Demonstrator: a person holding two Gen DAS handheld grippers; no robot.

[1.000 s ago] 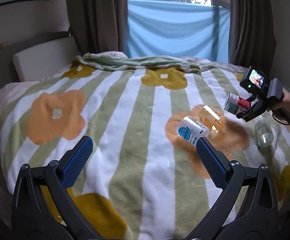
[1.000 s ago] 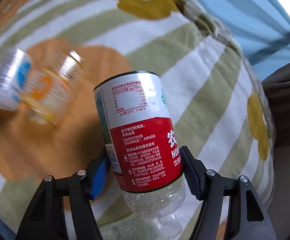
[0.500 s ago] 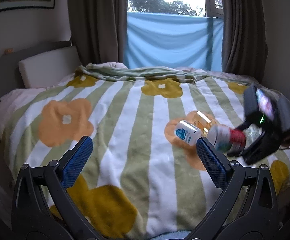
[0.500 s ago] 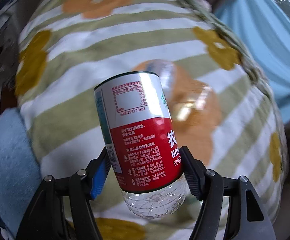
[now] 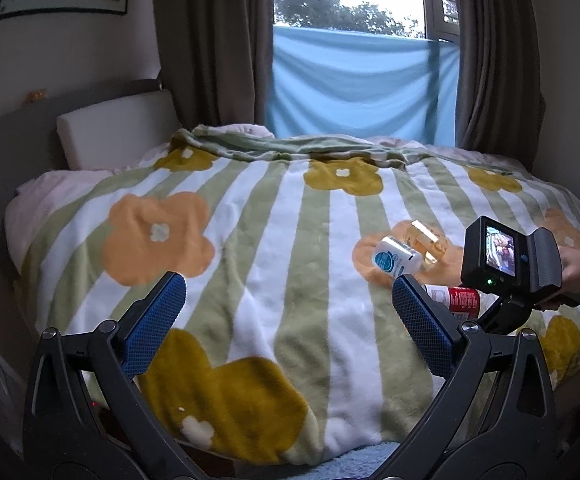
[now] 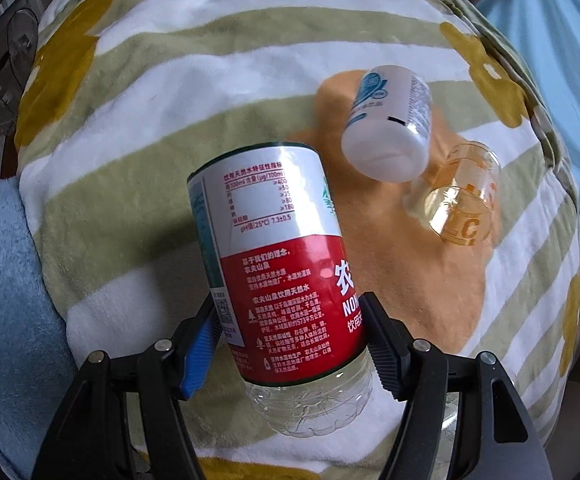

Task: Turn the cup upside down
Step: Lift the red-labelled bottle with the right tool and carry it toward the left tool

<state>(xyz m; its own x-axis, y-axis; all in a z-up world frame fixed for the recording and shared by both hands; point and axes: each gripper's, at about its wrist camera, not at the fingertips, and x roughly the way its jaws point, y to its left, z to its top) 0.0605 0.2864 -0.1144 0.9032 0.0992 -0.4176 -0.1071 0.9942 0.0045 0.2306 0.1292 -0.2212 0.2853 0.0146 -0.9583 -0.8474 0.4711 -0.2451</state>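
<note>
My right gripper (image 6: 292, 334) is shut on a cut plastic bottle cup with a red and white label (image 6: 278, 256), held above the bed with its clear base toward the camera. It also shows in the left wrist view (image 5: 456, 301), lying sideways behind my left finger. A clear yellowish cup (image 6: 460, 204) (image 5: 428, 240) and a white bottle with blue print (image 6: 390, 128) (image 5: 394, 259) lie on an orange flower. My left gripper (image 5: 286, 320) is open and empty over the bed's near part. The right gripper body (image 5: 510, 264) is at the right.
The bed carries a green and white striped blanket with flowers (image 5: 274, 248). A light blue towel (image 6: 6, 304) lies at the bed's edge. A white pillow (image 5: 118, 132) leans at the head. Curtains and a blue sheet (image 5: 362, 80) hang behind.
My right gripper has swung round with the bottle cup, so the white bottle and clear cup now lie beyond it. The left view has pulled back a little and risen.
</note>
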